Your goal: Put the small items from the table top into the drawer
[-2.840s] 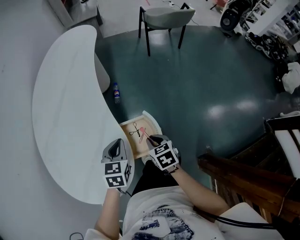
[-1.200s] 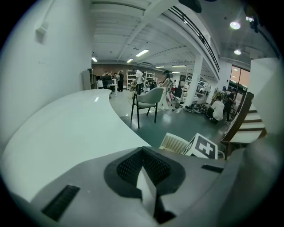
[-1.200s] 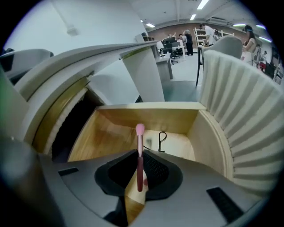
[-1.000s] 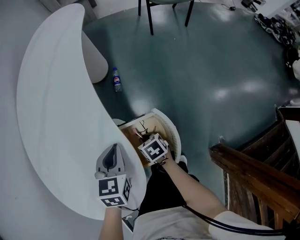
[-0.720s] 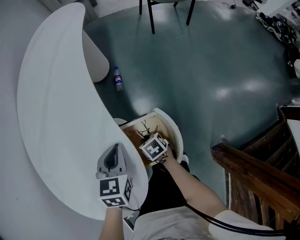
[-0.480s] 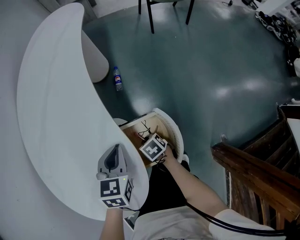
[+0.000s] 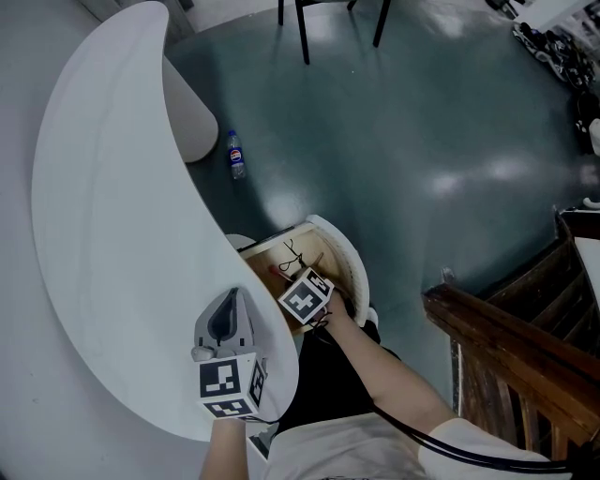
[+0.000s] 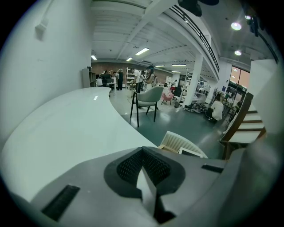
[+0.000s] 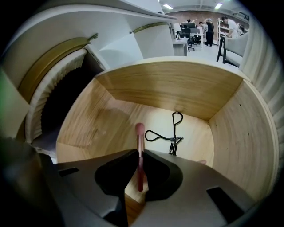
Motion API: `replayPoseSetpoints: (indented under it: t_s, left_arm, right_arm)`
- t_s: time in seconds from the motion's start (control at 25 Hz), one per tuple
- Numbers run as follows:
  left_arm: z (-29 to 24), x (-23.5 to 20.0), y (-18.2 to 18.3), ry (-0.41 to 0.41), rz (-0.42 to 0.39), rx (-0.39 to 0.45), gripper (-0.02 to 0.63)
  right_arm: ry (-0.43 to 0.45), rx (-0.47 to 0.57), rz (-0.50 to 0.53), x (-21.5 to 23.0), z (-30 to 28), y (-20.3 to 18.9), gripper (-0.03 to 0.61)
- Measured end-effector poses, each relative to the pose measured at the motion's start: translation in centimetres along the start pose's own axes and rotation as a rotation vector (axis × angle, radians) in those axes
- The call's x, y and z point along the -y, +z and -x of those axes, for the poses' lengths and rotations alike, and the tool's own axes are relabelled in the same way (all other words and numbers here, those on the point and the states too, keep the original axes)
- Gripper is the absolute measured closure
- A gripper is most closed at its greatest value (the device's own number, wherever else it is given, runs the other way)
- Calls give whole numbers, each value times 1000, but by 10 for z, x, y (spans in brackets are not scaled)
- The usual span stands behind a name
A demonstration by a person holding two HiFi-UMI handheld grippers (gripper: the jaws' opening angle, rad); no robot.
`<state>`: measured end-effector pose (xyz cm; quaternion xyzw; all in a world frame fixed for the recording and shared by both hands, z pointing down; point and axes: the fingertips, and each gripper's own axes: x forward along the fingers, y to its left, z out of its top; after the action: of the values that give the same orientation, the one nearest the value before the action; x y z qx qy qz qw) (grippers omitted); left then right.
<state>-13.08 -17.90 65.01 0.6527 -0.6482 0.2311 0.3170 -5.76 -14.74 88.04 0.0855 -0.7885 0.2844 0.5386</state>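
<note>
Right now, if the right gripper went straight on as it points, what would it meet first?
Probably the drawer floor, touched first by the pink stick the right gripper holds; the eyelash curler lies off that line.

Compared with the earliest picture, the head view now looks from closer and further to the left. The chair (image 7: 302, 26) shows only its legs at the top edge, and the bottle (image 7: 234, 155) stands higher in the view. The drawer (image 7: 343, 259) appears bigger. The right gripper (image 7: 289, 279) reaches deeper over the drawer, its cube is turned with one corner up, and it hides most of the pink stick (image 9: 139, 146). The left gripper (image 7: 229, 302) sits lower in the view.
</note>
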Motion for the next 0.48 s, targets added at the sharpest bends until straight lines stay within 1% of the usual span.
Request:
replayPoseSetpoints:
  t_s: [0.48]
  left_arm:
    - [-2, 1, 0, -2, -10, -3, 594]
  right_arm:
    - [9, -14, -26, 3, -2, -3, 517]
